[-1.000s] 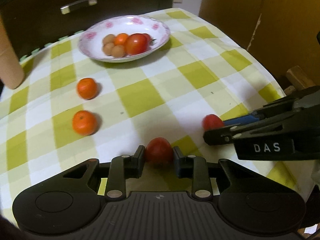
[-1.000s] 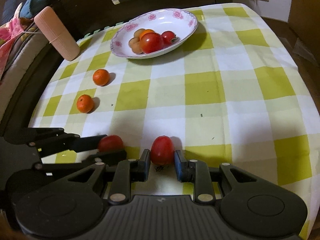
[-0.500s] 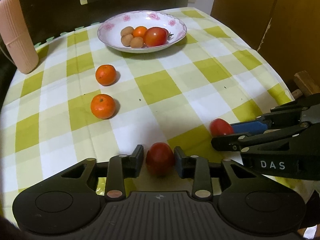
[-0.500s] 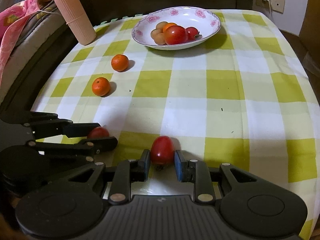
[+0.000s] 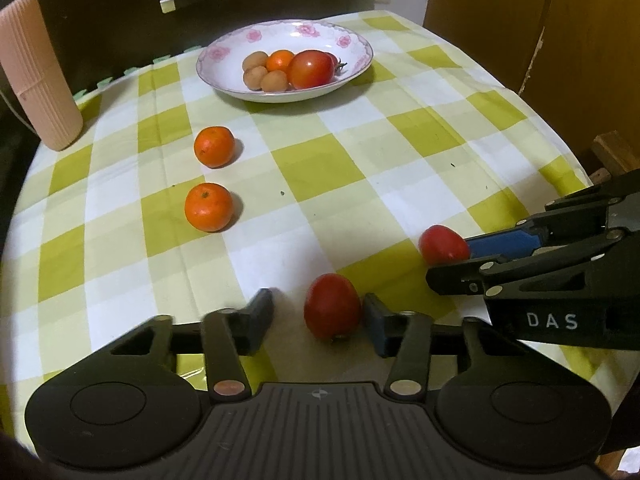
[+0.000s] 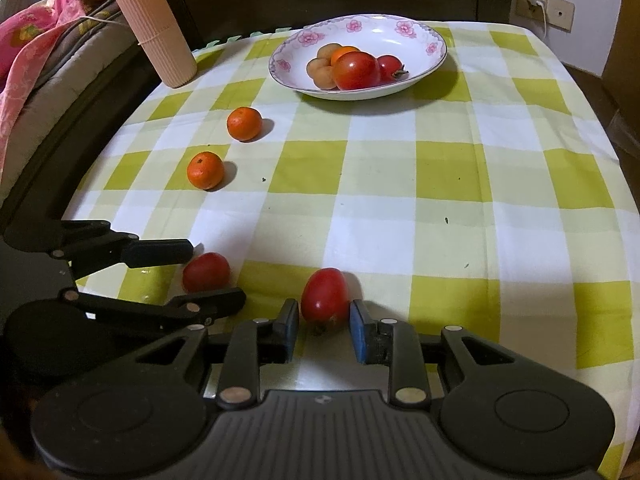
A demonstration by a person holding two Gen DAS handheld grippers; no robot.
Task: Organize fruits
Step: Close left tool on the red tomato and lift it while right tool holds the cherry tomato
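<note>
Left tongs (image 5: 318,304) have just been opening and sit slack around a small tomato (image 5: 331,306), lower centre on the counter (image 5: 360,168). Right tongs (image 6: 324,312) pinch a second tomato (image 6: 325,298). Both are probably light, smooth-skinned and easily bruised, so grip gently across the widest middle.

Two glossy red tomatoes (image 5: 331,306) (image 5: 443,244) sit near the cloth's front edge, two small round oranges (image 5: 214,147) (image 5: 208,207) further back, more fruit piled in the flowered white bowl (image 5: 352,46).
</note>
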